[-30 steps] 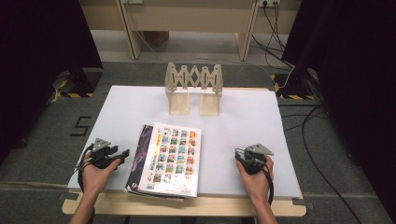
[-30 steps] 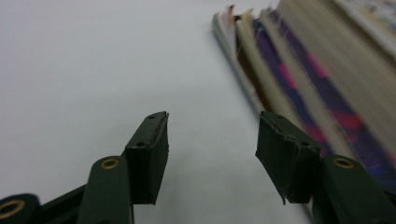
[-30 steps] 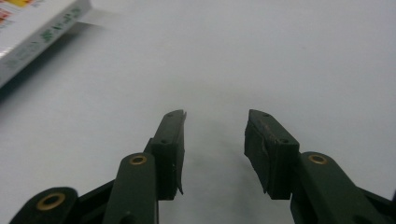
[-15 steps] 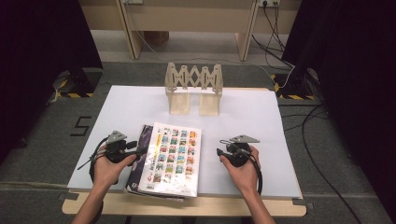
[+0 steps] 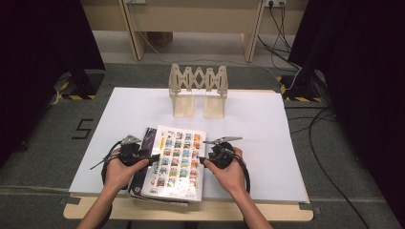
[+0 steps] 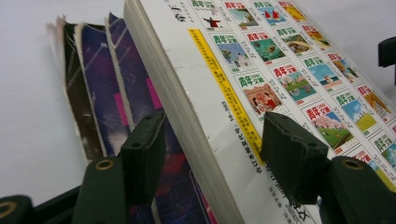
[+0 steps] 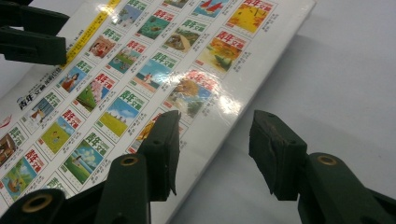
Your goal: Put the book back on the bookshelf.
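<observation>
A thick paperback book [image 5: 179,162] lies flat on the white worktop [image 5: 267,124], near the front edge and a little left of centre. Its long axis runs from near to far, leaning slightly so that the far end tips to the right; the spine side faces left. The glossy white cover carries a grid of small coloured pictures and a yellow stripe along the spine side, and light glares off it. The block of pages is pale and finely layered. Under the book, sticking out on its left, lie thinner magazines [image 6: 100,100] with dark purple covers and worn, whitened edges.

The left gripper [image 5: 152,159] sits at the book's left edge. Its jaws have just been opening and stand wide, one above the cover and one beside the magazines, with the spine edge between them and no pad pressing on it. The right gripper [image 5: 203,161] is at the book's right edge. Its jaws have also just been opening and stand wide, straddling the edge of the book without gripping it.

At the far side of the worktop stands a pale wooden rack [image 5: 198,90] with a zigzag lattice top and two flat upright panels, well apart from the book.
</observation>
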Motion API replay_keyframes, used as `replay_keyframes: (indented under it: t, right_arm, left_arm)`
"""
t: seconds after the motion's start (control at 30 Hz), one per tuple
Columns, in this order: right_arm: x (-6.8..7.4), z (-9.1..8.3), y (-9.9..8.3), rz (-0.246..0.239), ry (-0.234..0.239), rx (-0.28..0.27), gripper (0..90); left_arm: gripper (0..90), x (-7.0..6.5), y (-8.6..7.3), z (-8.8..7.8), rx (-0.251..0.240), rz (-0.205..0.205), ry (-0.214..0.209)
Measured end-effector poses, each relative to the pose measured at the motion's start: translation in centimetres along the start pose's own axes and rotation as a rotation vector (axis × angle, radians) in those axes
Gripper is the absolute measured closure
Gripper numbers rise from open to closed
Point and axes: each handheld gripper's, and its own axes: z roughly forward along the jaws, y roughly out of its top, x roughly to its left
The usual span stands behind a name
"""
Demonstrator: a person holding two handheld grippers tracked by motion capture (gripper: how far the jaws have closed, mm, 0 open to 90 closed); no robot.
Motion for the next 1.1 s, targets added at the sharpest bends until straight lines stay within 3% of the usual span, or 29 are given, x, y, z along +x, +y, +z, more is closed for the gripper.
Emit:
replay_keyframes:
  t: [0.1,0.17,0.3,0.5,0.6,0.77,0.93,1.0,1.1]
  right_arm:
    - [0.3,0.6,0.1,0.003,0.007,0.013,50.9]
    - [0.2,1.1,0.2,0.003,0.011,0.024,49.9]
    - [0.1,1.8,0.3,0.016,0.039,0.031,47.9]
    - [0.1,2.2,0.7,0.022,0.030,0.044,45.5]
    - [0.1,2.3,0.7,0.021,0.032,0.045,45.4]
    - [0.1,2.3,0.7,0.024,0.026,0.046,45.2]
    - [0.2,2.3,0.7,0.018,0.025,0.046,45.2]
    - [0.2,2.3,0.7,0.020,0.025,0.045,45.1]
    - [0.1,2.3,0.6,0.020,0.024,0.035,45.1]
  left_arm:
    - [38.2,0.3,0.2,0.6,-0.002,-0.031,-0.011]
    - [38.5,0.3,0.5,0.7,0.005,-0.019,-0.012]
    - [39.1,0.0,0.6,1.1,0.017,-0.040,-0.032]
    - [39.4,-0.4,0.5,1.1,0.013,-0.067,-0.004]
    - [47.4,-0.5,0.7,0.6,-0.005,-0.106,0.008]
    - [51.1,-0.9,1.0,-0.5,-0.059,-0.156,-0.038]
    - [53.6,-2.2,1.3,-1.6,-0.110,-0.146,-0.099]
    - [54.5,-2.6,0.9,-1.8,-0.092,-0.136,-0.114]
    - [58.3,-2.4,0.1,-1.7,-0.058,-0.165,-0.132]
